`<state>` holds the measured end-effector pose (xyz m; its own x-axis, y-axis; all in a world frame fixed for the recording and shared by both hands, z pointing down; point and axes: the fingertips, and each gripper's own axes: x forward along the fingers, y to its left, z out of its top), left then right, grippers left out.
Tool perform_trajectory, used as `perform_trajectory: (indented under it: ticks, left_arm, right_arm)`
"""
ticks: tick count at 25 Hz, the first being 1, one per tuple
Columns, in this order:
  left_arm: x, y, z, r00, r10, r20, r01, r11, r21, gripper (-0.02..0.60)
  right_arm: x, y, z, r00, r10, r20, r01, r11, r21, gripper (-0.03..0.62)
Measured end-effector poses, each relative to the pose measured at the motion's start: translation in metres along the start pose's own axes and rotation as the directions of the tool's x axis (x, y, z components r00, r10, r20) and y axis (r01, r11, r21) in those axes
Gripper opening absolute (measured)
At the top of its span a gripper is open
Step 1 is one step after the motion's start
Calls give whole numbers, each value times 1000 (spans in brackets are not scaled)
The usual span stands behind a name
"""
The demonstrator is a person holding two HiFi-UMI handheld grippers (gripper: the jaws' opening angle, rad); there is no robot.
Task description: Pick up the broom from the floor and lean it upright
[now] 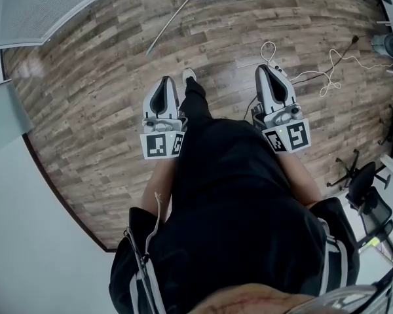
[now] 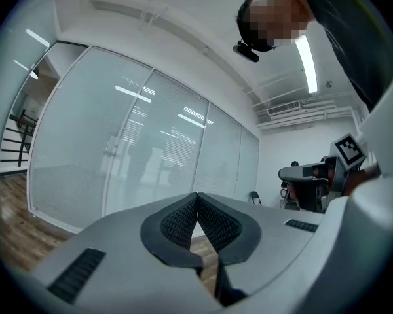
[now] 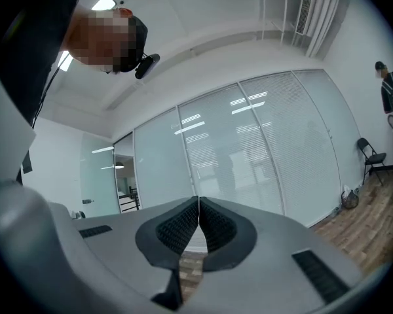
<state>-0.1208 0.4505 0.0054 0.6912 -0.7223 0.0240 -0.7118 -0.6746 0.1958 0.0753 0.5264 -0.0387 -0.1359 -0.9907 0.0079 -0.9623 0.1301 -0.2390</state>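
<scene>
Head view, looking steeply down. Two hand-held grippers, one in each of the person's hands, held level in front of the body and well apart from each other.

- Left hand-held gripper (image 1: 164,82): jaws pressed together at the tips and nothing between them. The left gripper view shows the ribbed pads meeting, with only floor in the gap below.
- Right hand-held gripper (image 1: 266,70): jaws likewise pressed together and empty. The right gripper view shows the pads touching along a thin line.

One broom (image 1: 171,20) lies flat on the wooden floor (image 1: 85,77), far from the person and a little to the left. Its dark head is at the far end and its thin handle slants nearer and leftward. Neither hand-held gripper is touching it; both are well apart from it.

One white cable (image 1: 312,74) is looped on the floor to the right. One shoe (image 1: 188,75) shows between the two hand-held grippers. A glass partition (image 2: 118,162) fills both gripper views. One folding chair (image 3: 370,153) stands against the glass at far right in the right gripper view.
</scene>
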Motion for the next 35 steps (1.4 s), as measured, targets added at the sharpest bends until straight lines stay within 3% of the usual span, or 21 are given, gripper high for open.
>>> perform_trajectory:
  ticks: [3, 6, 9, 17, 27, 31, 35]
  left_arm:
    - [31, 40, 11, 1000, 28, -10, -28, 999, 16, 18]
    - [53, 85, 11, 998, 52, -41, -54, 998, -43, 18]
    - [69, 122, 15, 999, 38, -16, -40, 993, -112, 18]
    - [98, 194, 17, 996, 82, -19, -84, 988, -127, 18]
    - [104, 213, 19, 986, 161, -47, -167, 972, -168, 18]
    - [99, 215, 16, 976, 210, -58, -217, 962, -165, 18]
    - [106, 213, 15, 967, 249, -63, -255, 958, -130, 18]
  right_arm:
    - [53, -5, 2, 1000, 18, -12, -18, 1000, 22, 17]
    - [104, -4, -1, 998, 28, -48, -24, 996, 82, 17]
    - [149, 3, 5, 999, 19, -49, -17, 999, 43, 17]
    - [225, 11, -6, 994, 36, -102, -32, 999, 39, 17]
    - [245, -9, -15, 992, 7, -125, -1, 999, 50, 17]
    - [256, -4, -12, 991, 62, -122, -63, 998, -8, 17]
    - [271, -5, -6, 983, 168, -72, -166, 986, 27, 17]
